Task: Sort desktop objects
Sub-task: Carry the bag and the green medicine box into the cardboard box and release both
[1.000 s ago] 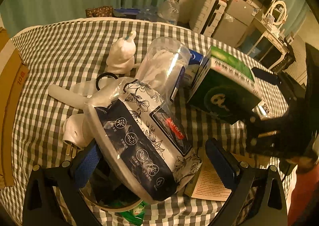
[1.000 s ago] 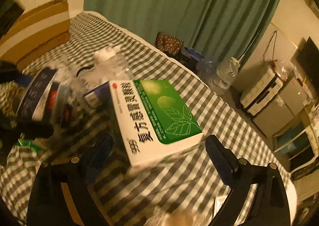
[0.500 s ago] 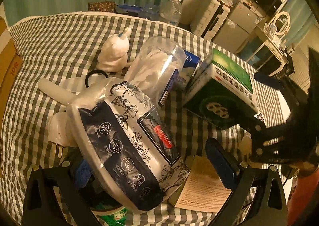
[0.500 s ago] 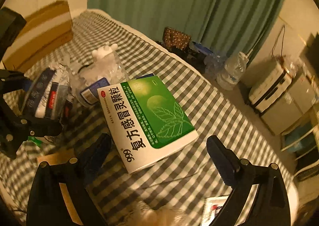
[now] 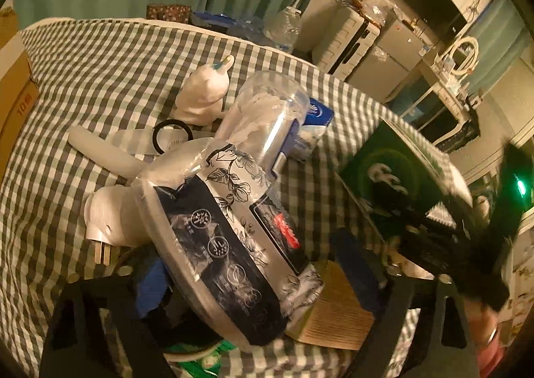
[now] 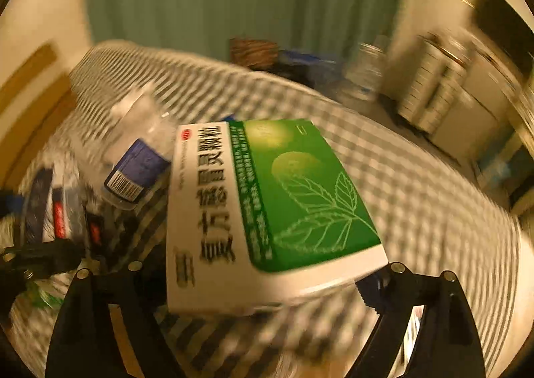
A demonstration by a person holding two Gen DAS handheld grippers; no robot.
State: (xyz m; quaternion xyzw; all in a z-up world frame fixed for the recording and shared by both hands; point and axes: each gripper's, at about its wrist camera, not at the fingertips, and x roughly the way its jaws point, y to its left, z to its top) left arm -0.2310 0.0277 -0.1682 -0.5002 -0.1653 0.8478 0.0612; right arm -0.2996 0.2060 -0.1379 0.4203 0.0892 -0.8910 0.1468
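Right wrist view: the right gripper (image 6: 263, 294) is closing around the green-and-white medicine box (image 6: 267, 211), whose long axis runs away from the camera, tilted over the checked cloth (image 6: 417, 184); contact is unclear. Left, the clear bottle (image 6: 133, 151) crowds it. The left gripper (image 5: 257, 281) is closing around the floral pouch (image 5: 230, 231).

Closing left tool (image 5: 253, 281) around floral wipes pack (image 5: 230, 238) on checkered cloth (image 5: 100, 71)
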